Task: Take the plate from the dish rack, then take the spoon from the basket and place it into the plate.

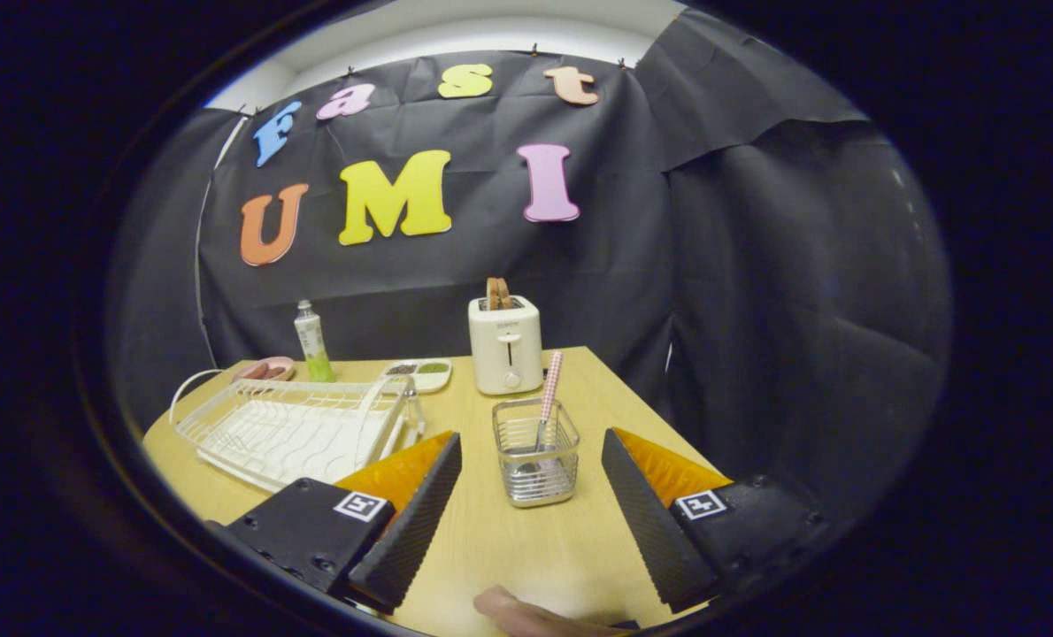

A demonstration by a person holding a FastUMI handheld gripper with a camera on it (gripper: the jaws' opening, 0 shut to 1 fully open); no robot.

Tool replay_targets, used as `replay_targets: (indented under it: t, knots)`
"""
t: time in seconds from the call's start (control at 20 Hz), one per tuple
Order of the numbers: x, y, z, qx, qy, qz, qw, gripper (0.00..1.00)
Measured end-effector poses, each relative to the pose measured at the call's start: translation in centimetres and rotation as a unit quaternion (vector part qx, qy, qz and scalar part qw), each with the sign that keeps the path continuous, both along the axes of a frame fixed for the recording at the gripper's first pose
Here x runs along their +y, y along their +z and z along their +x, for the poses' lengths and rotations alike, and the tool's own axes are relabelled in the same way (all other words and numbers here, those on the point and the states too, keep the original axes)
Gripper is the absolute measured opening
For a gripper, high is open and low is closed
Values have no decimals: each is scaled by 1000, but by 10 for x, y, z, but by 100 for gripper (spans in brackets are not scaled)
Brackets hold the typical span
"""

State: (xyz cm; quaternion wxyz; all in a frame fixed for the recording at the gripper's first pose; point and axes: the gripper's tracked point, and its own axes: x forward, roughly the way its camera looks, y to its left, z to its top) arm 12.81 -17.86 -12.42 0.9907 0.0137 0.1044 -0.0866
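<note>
- Wire basket [535,460] stands at lower centre of the frame on the table [509,548], just ahead of the fingers and between their lines.
- Spoon [548,398] stands upright in the basket; its checked handle leans slightly right and rises above the rim, in front of the toaster [505,345].
- Judgement: the spoon is likely light and stiff; the exposed handle above the rim is the practical place to grip, since the bowl end sits down inside the wire walls.
- Judgement: a smooth, thin handle may pivot or slip between the pads; a squeeze across its width, followed by a straight upward lift, would suit it.
- Rack [292,429] lies at lower left of the frame, beside the left finger.
- A plate cannot be made out in the rack; whether one stands there cannot be told.
- Gripper [531,509] is held low over the near table edge, pointing forward and level towards the basket.
- Fingers are spread wide and hold nothing; bare tabletop shows between them.
- Fingertip of a person [513,610] shows at the bottom centre of the frame, below the gripper.
</note>
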Motion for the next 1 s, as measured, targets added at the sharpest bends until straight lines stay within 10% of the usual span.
replay_targets:
  t: [0.35, 0.7, 1.0]
  knots:
    - [-28, 8, 75, -9, 33, -35, 999, 100]
    - [-45, 3, 145, 24, 25, 62, 997, 98]
    - [-39, -15, 169, 50, 48, 62, 996, 28]
